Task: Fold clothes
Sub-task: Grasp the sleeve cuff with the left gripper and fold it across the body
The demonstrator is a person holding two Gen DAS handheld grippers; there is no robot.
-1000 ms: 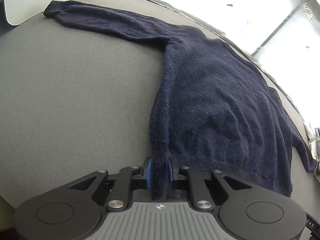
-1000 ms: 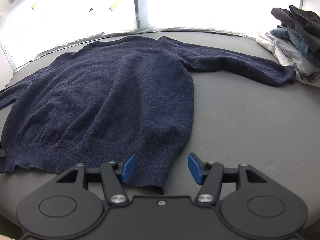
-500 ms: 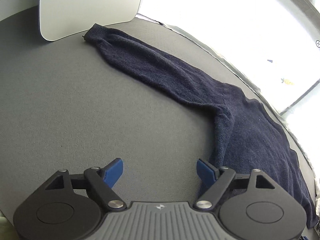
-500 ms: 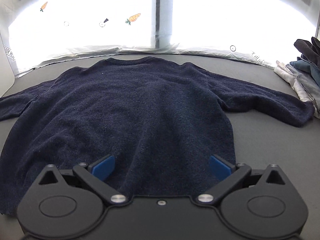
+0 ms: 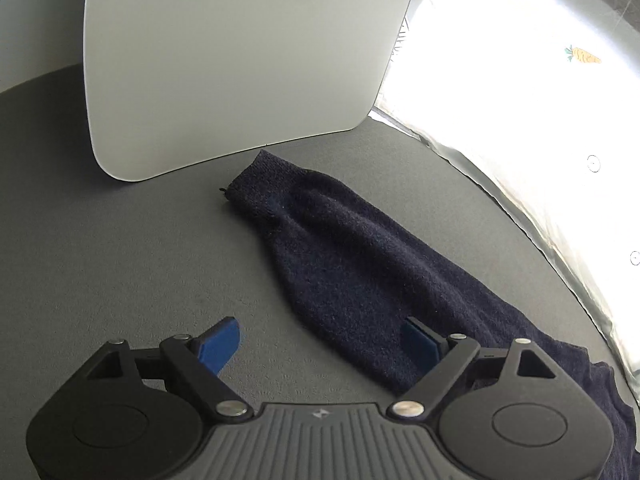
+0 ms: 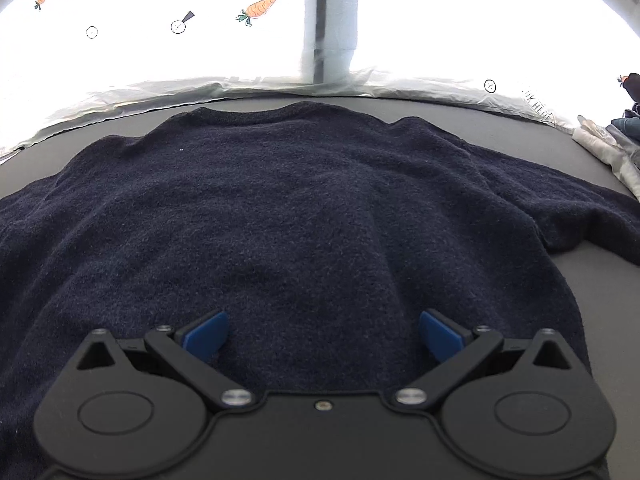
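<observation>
A dark navy knitted sweater point(image 6: 304, 208) lies spread flat on the grey table, neckline toward the bright window. In the left wrist view its left sleeve point(image 5: 352, 256) runs out to a cuff point(image 5: 256, 184) near a white board. My left gripper point(image 5: 324, 340) is open and empty, hovering over the sleeve with its right pad above the cloth and its left pad above bare table. My right gripper point(image 6: 322, 336) is open and empty over the sweater's body. The other sleeve point(image 6: 568, 208) stretches to the right.
A white curved board point(image 5: 232, 64) stands on the grey table point(image 5: 100, 240) just past the cuff. A pile of other clothes point(image 6: 616, 136) sits at the far right. A bright covered window point(image 6: 160, 48) runs along the table's far edge.
My left gripper let go of the sweater's hem, opened, and moved out toward the left sleeve's cuff. My right gripper opened wider and moved forward over the sweater's body.
</observation>
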